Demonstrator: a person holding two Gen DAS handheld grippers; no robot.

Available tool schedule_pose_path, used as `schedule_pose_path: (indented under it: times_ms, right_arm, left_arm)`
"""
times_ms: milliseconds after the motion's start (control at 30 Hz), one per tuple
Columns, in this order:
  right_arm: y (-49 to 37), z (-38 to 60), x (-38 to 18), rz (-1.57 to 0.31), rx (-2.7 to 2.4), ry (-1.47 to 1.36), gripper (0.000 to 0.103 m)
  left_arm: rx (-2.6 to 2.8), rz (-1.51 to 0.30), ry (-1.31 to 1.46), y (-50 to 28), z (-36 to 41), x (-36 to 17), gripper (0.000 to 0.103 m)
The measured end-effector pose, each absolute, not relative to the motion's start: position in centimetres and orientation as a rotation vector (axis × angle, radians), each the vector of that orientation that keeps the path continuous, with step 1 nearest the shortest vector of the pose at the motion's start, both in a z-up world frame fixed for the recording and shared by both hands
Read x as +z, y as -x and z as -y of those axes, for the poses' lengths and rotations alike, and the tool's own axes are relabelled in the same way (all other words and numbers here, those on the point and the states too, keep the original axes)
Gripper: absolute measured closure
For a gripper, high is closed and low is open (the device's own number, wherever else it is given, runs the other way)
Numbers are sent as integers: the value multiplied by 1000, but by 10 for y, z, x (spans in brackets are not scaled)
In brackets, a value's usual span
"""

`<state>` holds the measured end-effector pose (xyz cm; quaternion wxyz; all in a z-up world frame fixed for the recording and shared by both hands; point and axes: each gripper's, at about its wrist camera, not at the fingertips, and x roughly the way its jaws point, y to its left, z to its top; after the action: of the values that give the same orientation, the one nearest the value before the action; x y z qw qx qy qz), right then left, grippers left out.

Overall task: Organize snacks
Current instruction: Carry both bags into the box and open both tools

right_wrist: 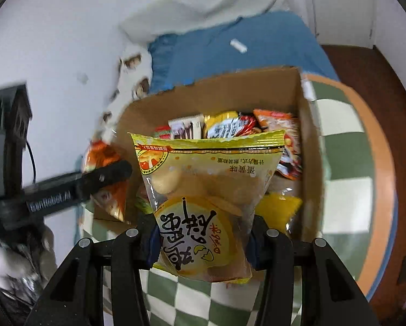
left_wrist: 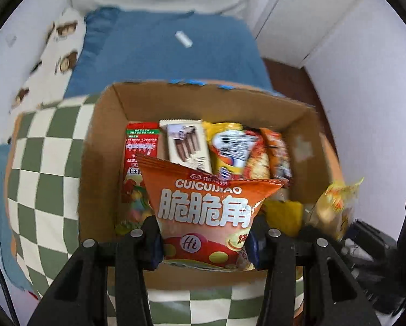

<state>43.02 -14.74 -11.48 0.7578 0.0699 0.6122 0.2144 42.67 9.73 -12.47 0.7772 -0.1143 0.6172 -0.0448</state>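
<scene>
The left claw (left_wrist: 204, 240) is clamped on an orange snack bag (left_wrist: 207, 212), held up just ahead of its fingers over the near edge of a cardboard box (left_wrist: 105, 141) packed with upright packets. The right claw (right_wrist: 203, 240) grips a yellow biscuit bag (right_wrist: 203, 190) the same way. Only the right view shows the left claw from outside, off to its left; only the left view shows the red packet (left_wrist: 137, 163) in full.

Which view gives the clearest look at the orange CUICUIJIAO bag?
The left wrist view: the orange bag faces the camera, print readable, clamped in the left gripper above the cardboard box. The right wrist view shows only a blurred edge of it behind the left gripper's fingers, beside the yellow bag held by the right gripper.
</scene>
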Motion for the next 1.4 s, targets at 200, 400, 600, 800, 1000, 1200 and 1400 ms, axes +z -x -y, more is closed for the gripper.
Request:
schedule_pose_path:
  times_ms: [200,400,600,800,1000,1200,1400]
  right_arm:
    - [-458,120,-168,-1449,452,-119,52]
    - [-472,111,-205,-1551,428,-92,21]
    - [-473,108,-205,-1555,394,-48,7]
    - [-471,111,-196,-1534,363,-40,6]
    - [-457,127,-170,-1490,319,-22,6]
    - [-440,135,-153,-1442,296,-4,6]
    - [-415,137,-121,-1342,285,35,6]
  left_arm:
    - [-77,-1457,256,-461,-102,-174,59]
    - [-96,-1571,292,-477,-100,-213,56]
    - [-100,-1545,284,-476,-102,-212,8]
    - [-73,-1484,280,-464,-111,-197,8]
    - [-6,-1386,217,-426,-119,-171,8]
    - [34,-1298,177,-394,-127,-149,8]
    - [51,-1175,120,-367,-119,-116,8]
